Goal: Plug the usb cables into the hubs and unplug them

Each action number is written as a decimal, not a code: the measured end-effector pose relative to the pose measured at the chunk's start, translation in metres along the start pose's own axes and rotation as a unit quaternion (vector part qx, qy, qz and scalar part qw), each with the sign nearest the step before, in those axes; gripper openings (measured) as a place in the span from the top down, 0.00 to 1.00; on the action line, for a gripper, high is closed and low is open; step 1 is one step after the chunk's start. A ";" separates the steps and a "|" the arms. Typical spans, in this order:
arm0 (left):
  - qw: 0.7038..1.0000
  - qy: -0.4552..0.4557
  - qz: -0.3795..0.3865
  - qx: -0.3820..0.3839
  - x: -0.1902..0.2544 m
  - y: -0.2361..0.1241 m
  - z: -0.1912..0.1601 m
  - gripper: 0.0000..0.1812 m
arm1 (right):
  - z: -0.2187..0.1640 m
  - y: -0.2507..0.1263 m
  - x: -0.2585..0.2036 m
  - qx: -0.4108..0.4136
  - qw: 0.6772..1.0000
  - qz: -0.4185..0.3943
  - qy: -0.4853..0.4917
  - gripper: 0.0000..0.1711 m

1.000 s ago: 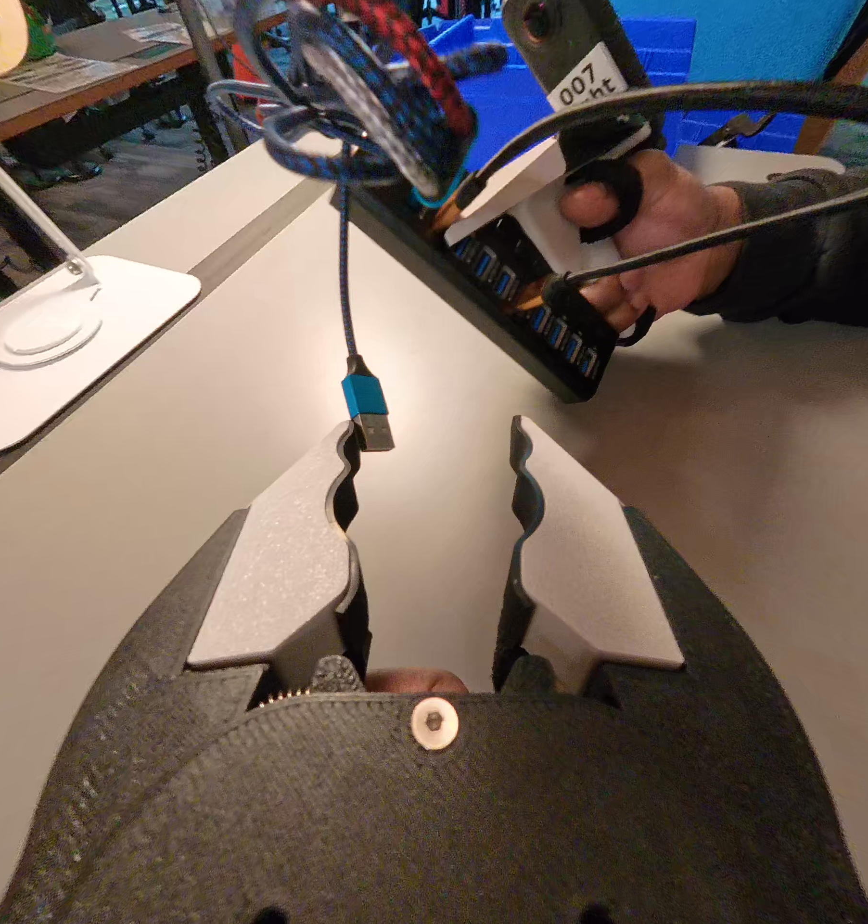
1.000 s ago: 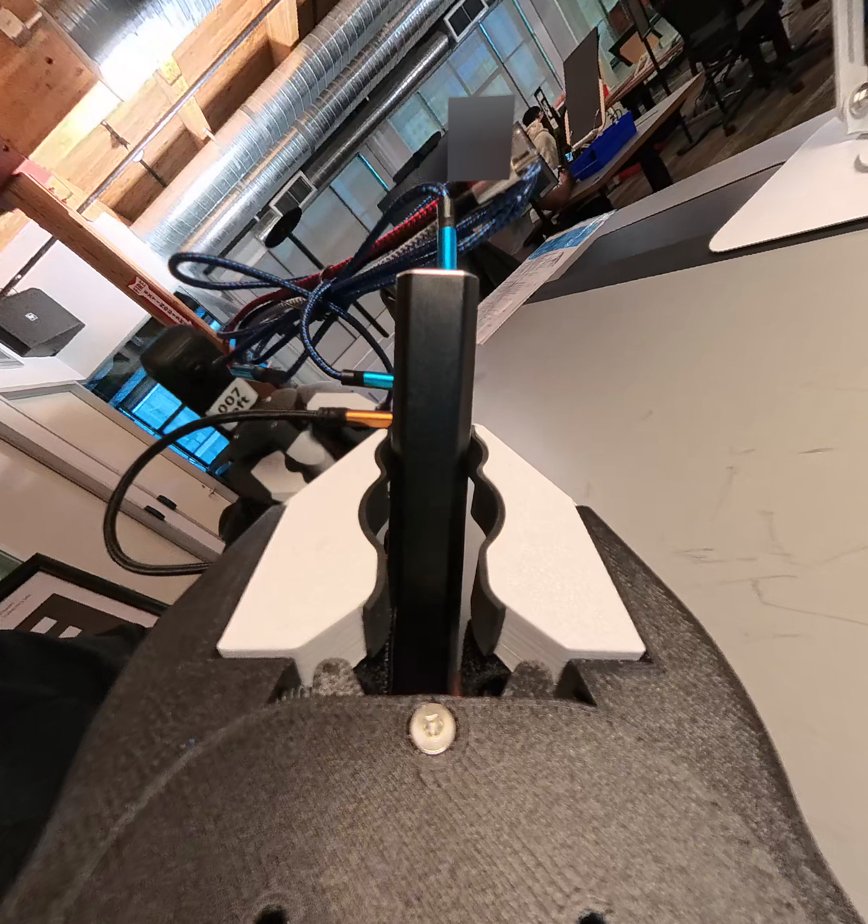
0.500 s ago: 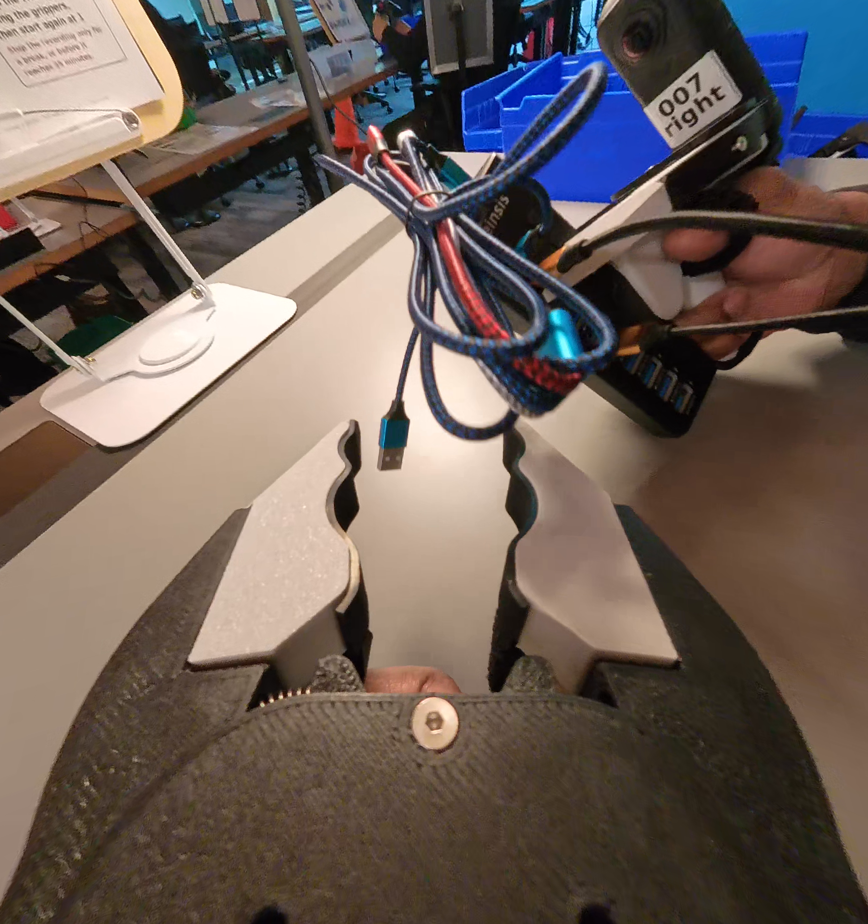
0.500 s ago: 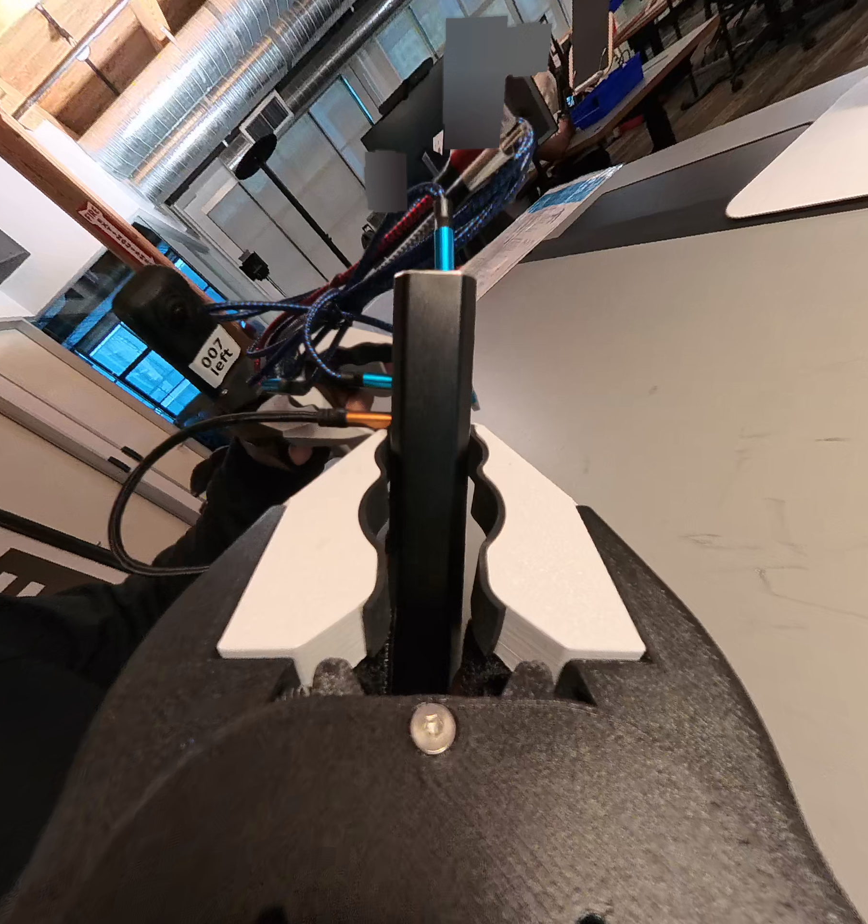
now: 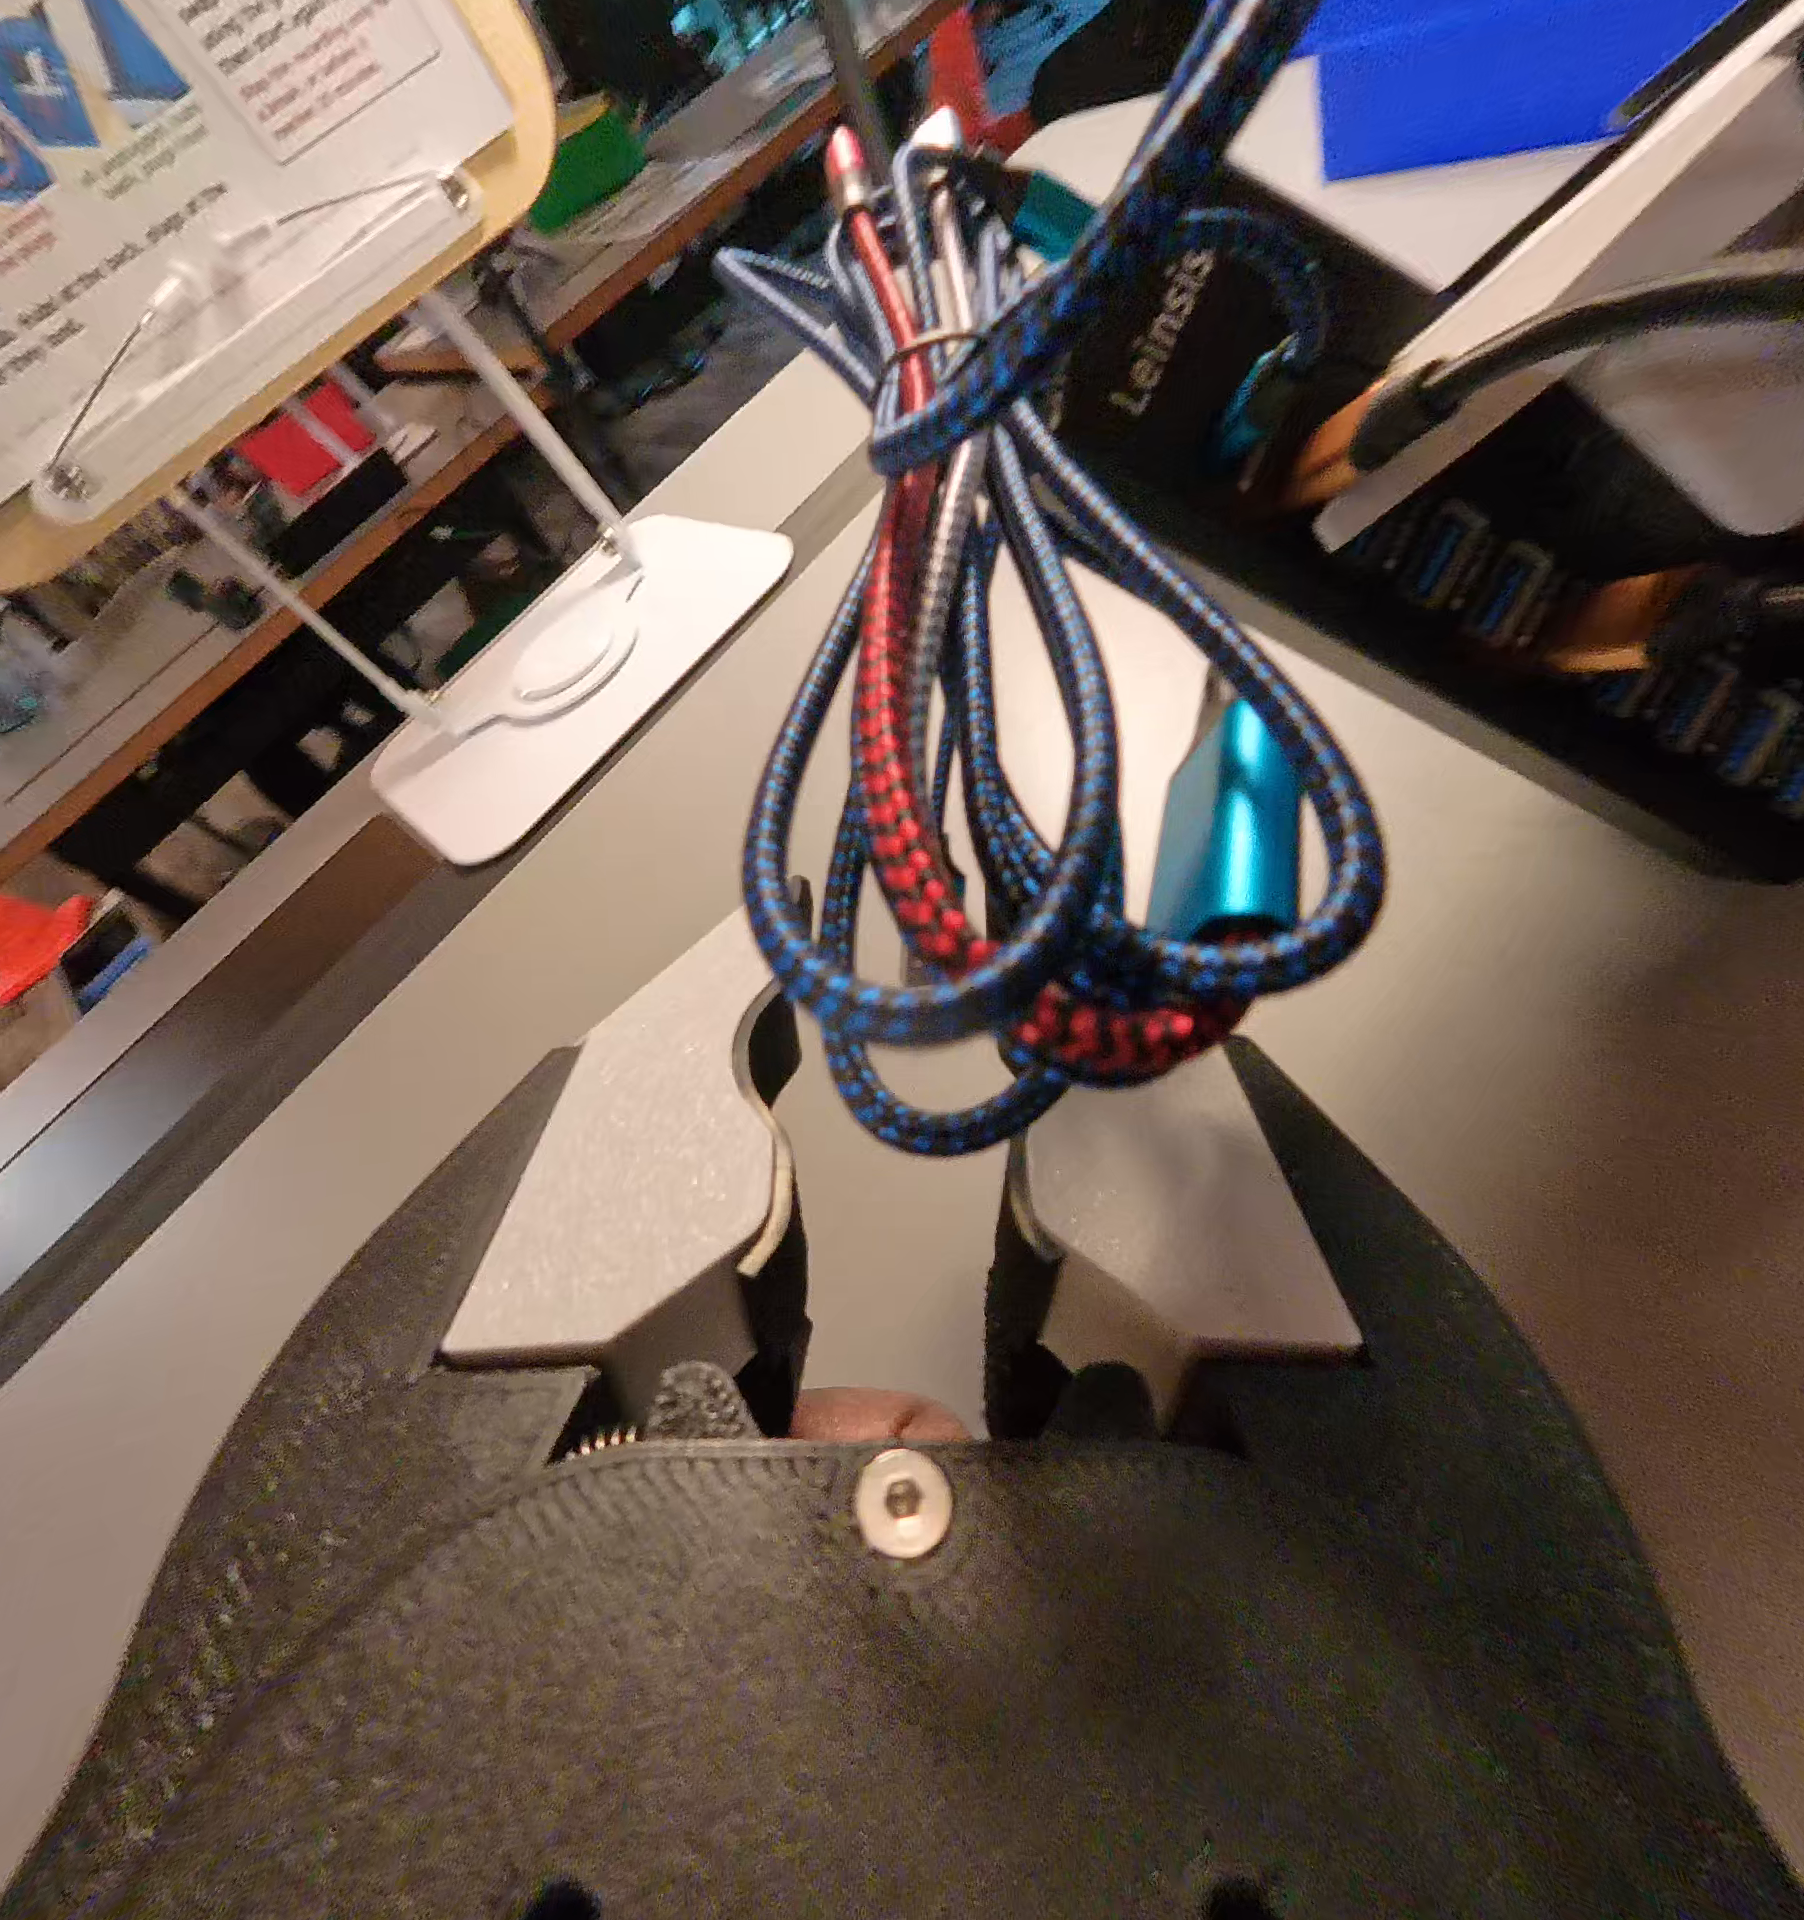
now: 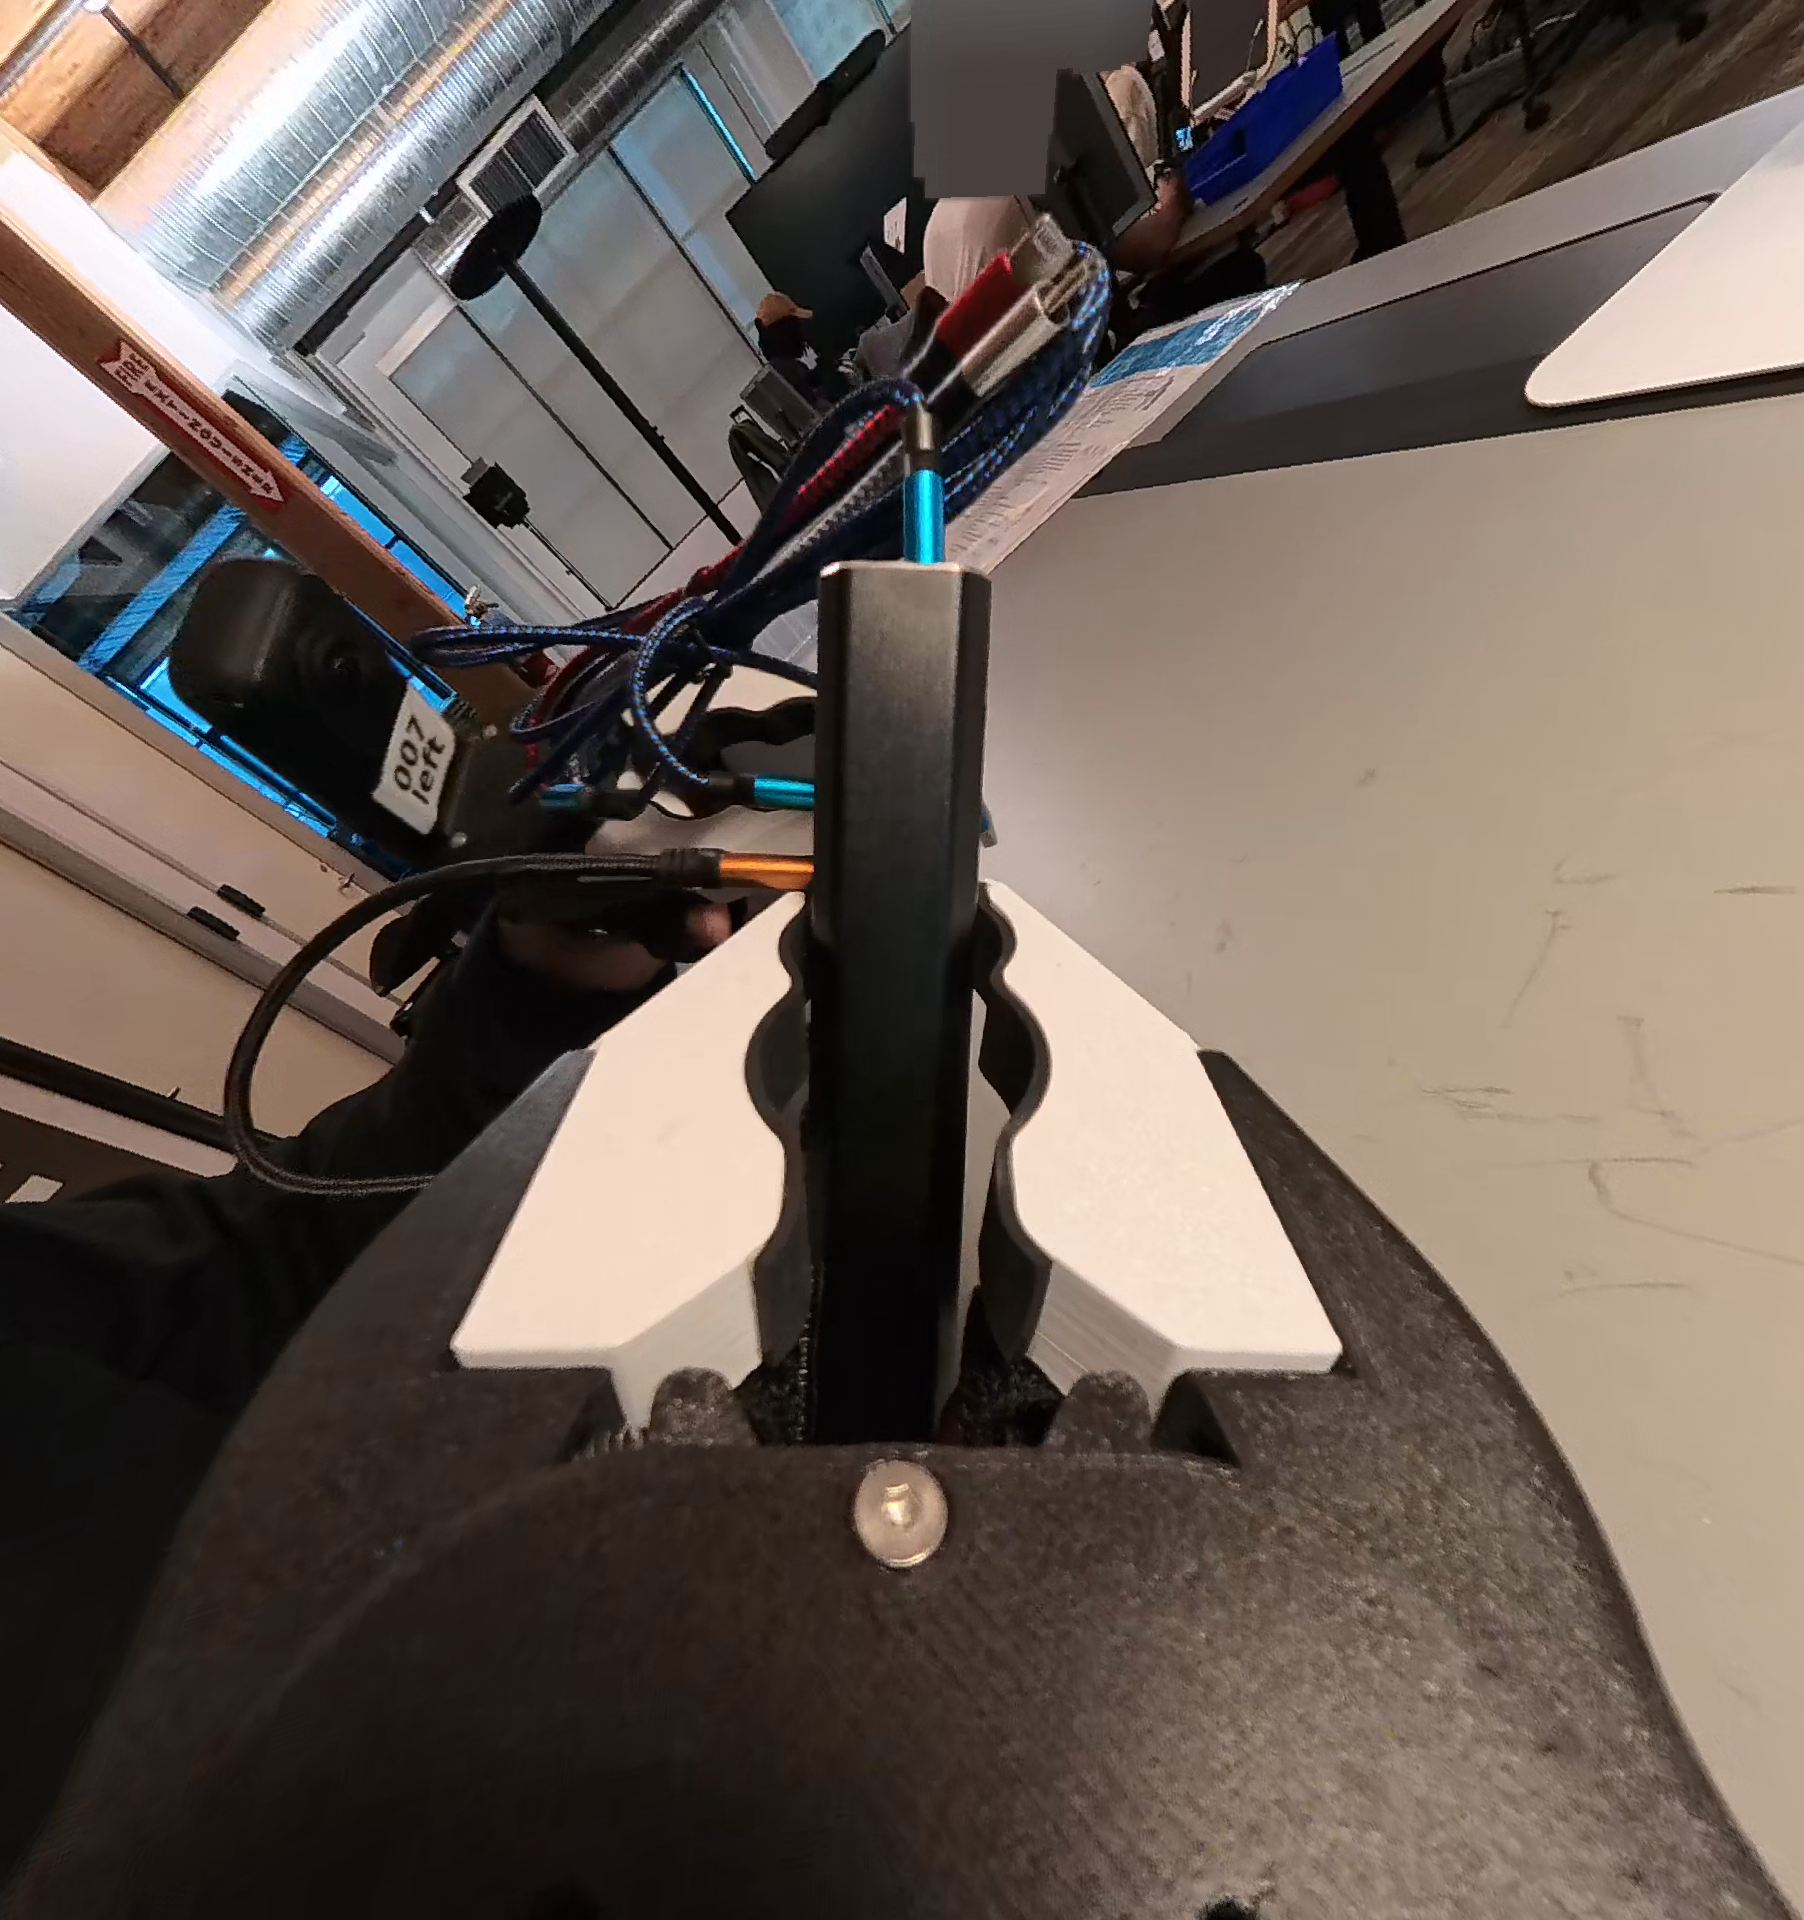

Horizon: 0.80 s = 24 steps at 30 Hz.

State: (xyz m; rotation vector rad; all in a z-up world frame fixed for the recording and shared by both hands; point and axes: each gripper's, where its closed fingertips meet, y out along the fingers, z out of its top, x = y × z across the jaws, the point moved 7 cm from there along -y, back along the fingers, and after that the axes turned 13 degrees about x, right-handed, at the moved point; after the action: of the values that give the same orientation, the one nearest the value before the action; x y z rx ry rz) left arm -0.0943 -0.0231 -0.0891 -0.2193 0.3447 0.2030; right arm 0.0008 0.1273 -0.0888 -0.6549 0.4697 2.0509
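Observation:
My right gripper (image 6: 893, 925) is shut on a long black USB hub (image 6: 898, 1039), held off the grey table (image 6: 1397, 831). A teal plug (image 6: 924, 509) sits in the hub's far end. Another teal plug (image 6: 784, 795) and an orange plug (image 6: 763, 868) sit in its side. In the left wrist view the hub (image 5: 1656, 675) shows its blue ports at the upper right. A tangled bundle of blue and red braided cables (image 5: 1033, 831) hangs from it, with a loose teal plug (image 5: 1230, 821) inside the loops. My left gripper (image 5: 991, 1008) is open, its tips just under the bundle's lowest loops.
A white stand base (image 5: 586, 686) with a tilted sign board (image 5: 202, 208) stands on the table at the left; it also shows in the right wrist view (image 6: 1708, 291). A printed sheet (image 6: 1137, 416) lies at the table's far edge. Desks and a seated person are beyond. There is about 8 cm between the tips of the two grippers.
My left gripper has moved forward and up to the hanging bundle, whose loops now hang at its fingertips. The dangling teal plug at the left is out of sight. My right gripper still holds the hub.

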 end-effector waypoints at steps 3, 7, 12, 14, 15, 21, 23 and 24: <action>0.999 0.003 0.028 -0.015 0.005 0.006 -0.004 0.80 | -0.002 0.000 0.002 -0.002 1.000 -0.013 0.009 0.85; 0.996 0.033 0.069 -0.035 0.010 0.013 -0.008 0.81 | -0.004 0.001 0.004 -0.005 1.000 -0.023 0.019 0.85; 0.991 0.065 0.094 -0.064 0.018 0.019 -0.012 0.83 | -0.004 0.002 0.003 -0.006 0.999 -0.029 0.021 0.85; 0.987 0.088 0.110 -0.073 0.019 0.021 -0.012 0.84 | -0.005 0.002 0.003 -0.007 0.999 -0.030 0.023 0.85; 0.986 0.094 0.115 -0.075 0.020 0.022 -0.012 0.85 | -0.006 0.003 0.002 -0.009 0.999 -0.030 0.023 0.85; 0.986 0.097 0.107 -0.079 0.020 0.024 -0.018 0.90 | -0.007 0.003 0.002 -0.017 0.999 -0.038 0.028 0.85; 0.994 0.047 0.072 -0.061 0.022 0.023 -0.016 0.90 | -0.006 0.003 0.001 -0.017 0.999 -0.039 0.029 0.85; 0.998 0.004 0.048 -0.043 0.024 0.022 -0.014 0.90 | -0.005 0.003 0.001 -0.015 0.999 -0.038 0.032 0.85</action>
State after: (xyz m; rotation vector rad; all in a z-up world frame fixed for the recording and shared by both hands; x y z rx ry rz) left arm -0.0820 -0.0012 -0.1142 -0.2890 0.3544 0.3113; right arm -0.0005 0.1238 -0.0927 -0.7474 0.4455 1.9738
